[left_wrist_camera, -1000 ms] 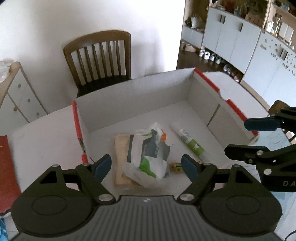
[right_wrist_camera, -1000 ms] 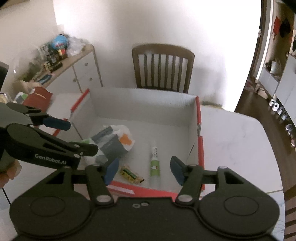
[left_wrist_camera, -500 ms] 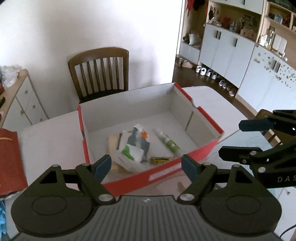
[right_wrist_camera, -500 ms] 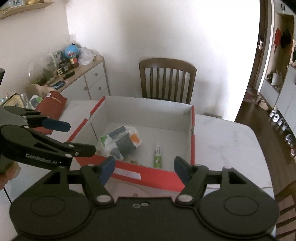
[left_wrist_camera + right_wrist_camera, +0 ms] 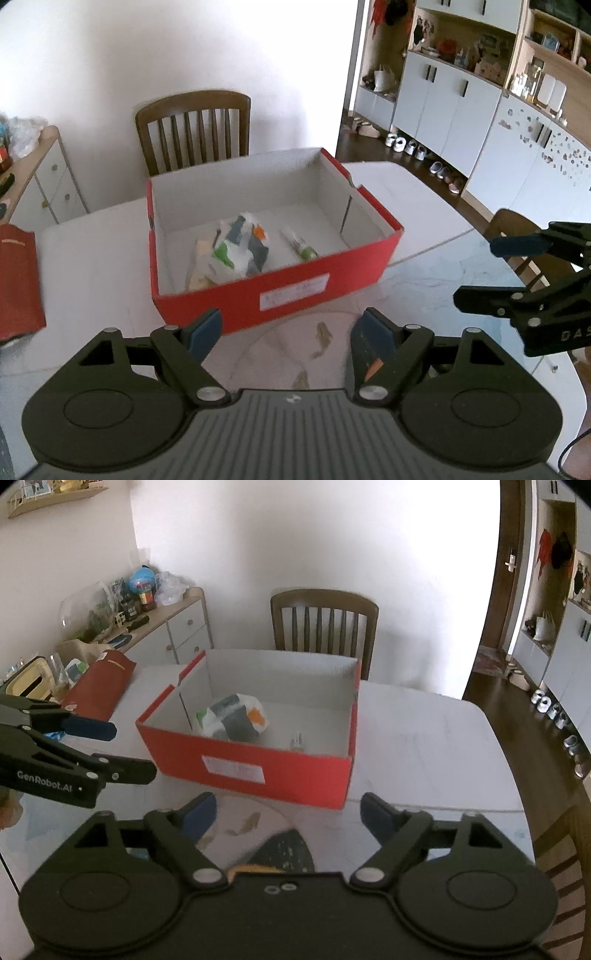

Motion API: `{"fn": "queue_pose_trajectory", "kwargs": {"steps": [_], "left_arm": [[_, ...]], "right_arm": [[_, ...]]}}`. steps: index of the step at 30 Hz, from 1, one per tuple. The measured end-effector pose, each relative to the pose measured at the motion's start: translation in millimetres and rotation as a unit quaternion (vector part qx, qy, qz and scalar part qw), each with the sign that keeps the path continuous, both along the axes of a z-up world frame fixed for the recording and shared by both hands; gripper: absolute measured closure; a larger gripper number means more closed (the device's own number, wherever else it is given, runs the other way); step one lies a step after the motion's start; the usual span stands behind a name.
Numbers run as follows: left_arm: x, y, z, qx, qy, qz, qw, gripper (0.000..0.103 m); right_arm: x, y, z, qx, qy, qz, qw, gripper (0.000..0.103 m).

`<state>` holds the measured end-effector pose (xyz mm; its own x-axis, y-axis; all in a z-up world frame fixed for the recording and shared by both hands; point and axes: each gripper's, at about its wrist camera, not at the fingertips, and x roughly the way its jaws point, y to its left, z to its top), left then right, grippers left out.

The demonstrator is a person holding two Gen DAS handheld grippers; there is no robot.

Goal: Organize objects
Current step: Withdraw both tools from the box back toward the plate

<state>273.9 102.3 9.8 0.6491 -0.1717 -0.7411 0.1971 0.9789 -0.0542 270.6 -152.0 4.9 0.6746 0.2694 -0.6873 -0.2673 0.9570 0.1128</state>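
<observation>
A red cardboard box (image 5: 288, 291) (image 5: 255, 766) with white inner walls stands on the pale table. Inside lie a crumpled white plastic packet (image 5: 238, 249) (image 5: 236, 716) with green, grey and orange print, a tan flat item (image 5: 199, 262) under it, and a green-and-white tube (image 5: 300, 247) (image 5: 297, 740). My left gripper (image 5: 290, 330) hangs open and empty just in front of the box's near wall. My right gripper (image 5: 288, 812), its jaws still opening with nothing between them, is also short of the box. Each gripper shows at the other view's edge.
A wooden chair (image 5: 194, 129) (image 5: 325, 620) stands behind the table. A dark red pouch (image 5: 18, 280) (image 5: 99, 686) lies at the table's left. A cluttered sideboard (image 5: 162, 620) is at the left, white cabinets (image 5: 461, 107) at the right. Another chair's back (image 5: 517, 236) stands at the table's right side.
Both grippers have drawn back from over the box, which now shows whole with its red front wall. The right gripper's jaws have spread wider. The box contents have not moved.
</observation>
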Motion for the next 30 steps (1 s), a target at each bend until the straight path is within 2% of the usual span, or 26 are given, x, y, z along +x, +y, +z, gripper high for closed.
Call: {"fn": "queue_pose_trajectory", "kwargs": {"steps": [10, 22, 26, 30], "left_arm": [[-31.6, -7.9, -33.8, -0.013, 0.025, 0.001, 0.9996, 0.02], [-45.0, -0.2, -80.2, -0.033, 0.074, 0.033, 0.9962, 0.017], [-45.1, 1.1, -93.9, -0.024, 0.079, 0.044, 0.9956, 0.006], [-42.3, 3.1, -104.7, -0.026, 0.086, 0.051, 0.9947, 0.006]], "right_arm": [[-26.3, -21.1, -25.5, -0.004, 0.02, -0.013, 1.0, 0.013], [-44.9, -40.5, -68.4, -0.003, 0.068, -0.037, 0.997, 0.013], [-48.2, -44.3, -83.6, -0.006, 0.085, -0.042, 0.995, 0.013], [-48.7, -45.6, -94.5, -0.01, 0.1, -0.045, 0.994, 0.013]]}}
